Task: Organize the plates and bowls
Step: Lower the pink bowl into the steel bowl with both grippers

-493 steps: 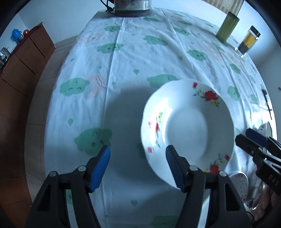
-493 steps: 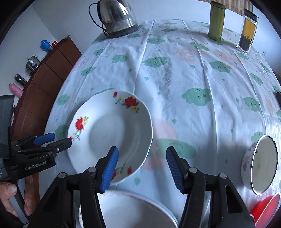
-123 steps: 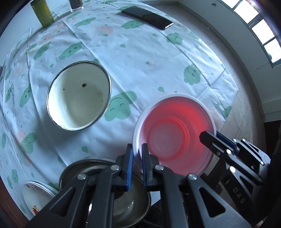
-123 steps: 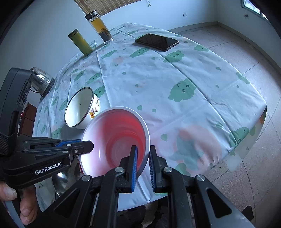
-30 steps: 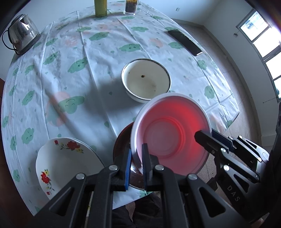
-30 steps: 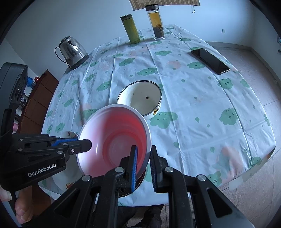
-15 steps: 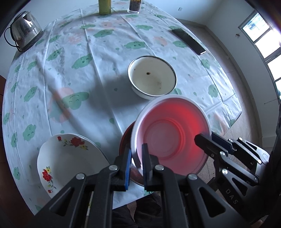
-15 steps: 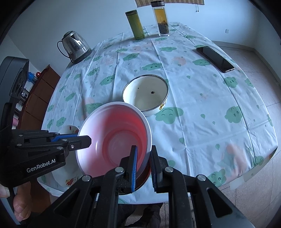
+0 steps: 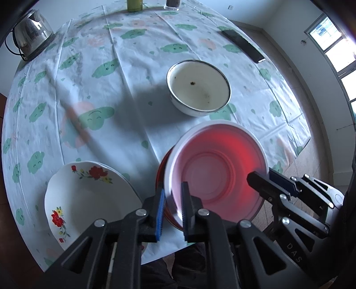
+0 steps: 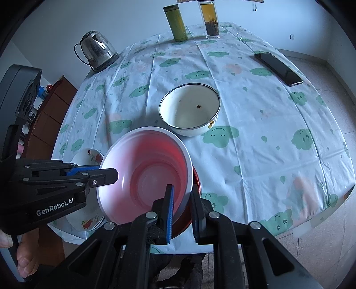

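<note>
Both grippers hold one pink plastic bowl (image 9: 217, 169) by opposite rims. My left gripper (image 9: 173, 210) is shut on its near-left rim; my right gripper (image 10: 181, 210) is shut on its right rim, and shows in the left wrist view (image 9: 270, 181). The pink bowl (image 10: 146, 173) sits tilted over a dark red-rimmed bowl (image 9: 163, 165) near the table's front edge. A white enamel bowl (image 9: 199, 85) stands further back, also seen in the right wrist view (image 10: 190, 109). A flowered white plate (image 9: 89, 200) lies to the left.
A kettle (image 10: 96, 50), a green flask (image 10: 175, 23), a glass tea bottle (image 10: 209, 20) and a black phone (image 10: 279, 69) stand on the cloud-print tablecloth (image 10: 255, 133) further back. A wooden cabinet (image 10: 53, 104) is at the left. The table's front edge is just below the bowls.
Both grippers have carried the pink bowl a little lower and nearer over the dark bowl. The grips on both rims are unchanged.
</note>
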The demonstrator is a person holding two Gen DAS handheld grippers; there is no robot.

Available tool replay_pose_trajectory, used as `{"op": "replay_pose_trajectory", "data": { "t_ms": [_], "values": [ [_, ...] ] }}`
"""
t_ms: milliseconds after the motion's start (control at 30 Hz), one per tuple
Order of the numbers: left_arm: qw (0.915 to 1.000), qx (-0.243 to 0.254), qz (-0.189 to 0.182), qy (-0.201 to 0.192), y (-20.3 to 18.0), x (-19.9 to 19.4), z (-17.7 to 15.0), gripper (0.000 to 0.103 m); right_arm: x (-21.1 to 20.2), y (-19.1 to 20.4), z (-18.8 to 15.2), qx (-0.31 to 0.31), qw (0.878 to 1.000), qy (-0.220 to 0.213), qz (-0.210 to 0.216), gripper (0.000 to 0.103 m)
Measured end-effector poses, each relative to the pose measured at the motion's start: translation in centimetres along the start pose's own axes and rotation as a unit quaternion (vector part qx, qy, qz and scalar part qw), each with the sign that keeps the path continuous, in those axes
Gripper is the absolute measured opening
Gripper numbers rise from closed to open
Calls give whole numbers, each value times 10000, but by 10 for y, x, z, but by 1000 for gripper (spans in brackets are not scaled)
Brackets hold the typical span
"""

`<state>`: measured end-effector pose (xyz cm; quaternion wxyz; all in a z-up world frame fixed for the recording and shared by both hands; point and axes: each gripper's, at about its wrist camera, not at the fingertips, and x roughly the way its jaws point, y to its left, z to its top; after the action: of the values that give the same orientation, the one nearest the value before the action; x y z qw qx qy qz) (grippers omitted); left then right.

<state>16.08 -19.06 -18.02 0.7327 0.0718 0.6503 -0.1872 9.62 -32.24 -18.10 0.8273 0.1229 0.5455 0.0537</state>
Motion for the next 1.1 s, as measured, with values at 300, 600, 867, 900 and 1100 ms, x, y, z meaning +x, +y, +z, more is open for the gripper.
{"op": "replay_pose_trajectory", "data": {
  "t_ms": [300, 600, 867, 900, 1100],
  "values": [
    [9999, -40, 29, 88, 3, 9, -2, 9, 6, 2, -4, -26, 10000, 83, 25, 16],
    [9999, -35, 28, 104, 3, 11, -2, 9, 12, 0, -6, -34, 9999, 167, 0, 16],
    [9999, -48, 39, 142, 1, 16, -2, 9, 16, -2, -8, -25, 9998, 211, -12, 16],
    [9999, -53, 37, 153, 1, 17, -2, 9, 16, -2, -8, -23, 9998, 215, -12, 16],
    [9998, -69, 29, 181, 1, 19, -1, 9, 17, -2, -8, -34, 9997, 224, -22, 16]
  ]
}}
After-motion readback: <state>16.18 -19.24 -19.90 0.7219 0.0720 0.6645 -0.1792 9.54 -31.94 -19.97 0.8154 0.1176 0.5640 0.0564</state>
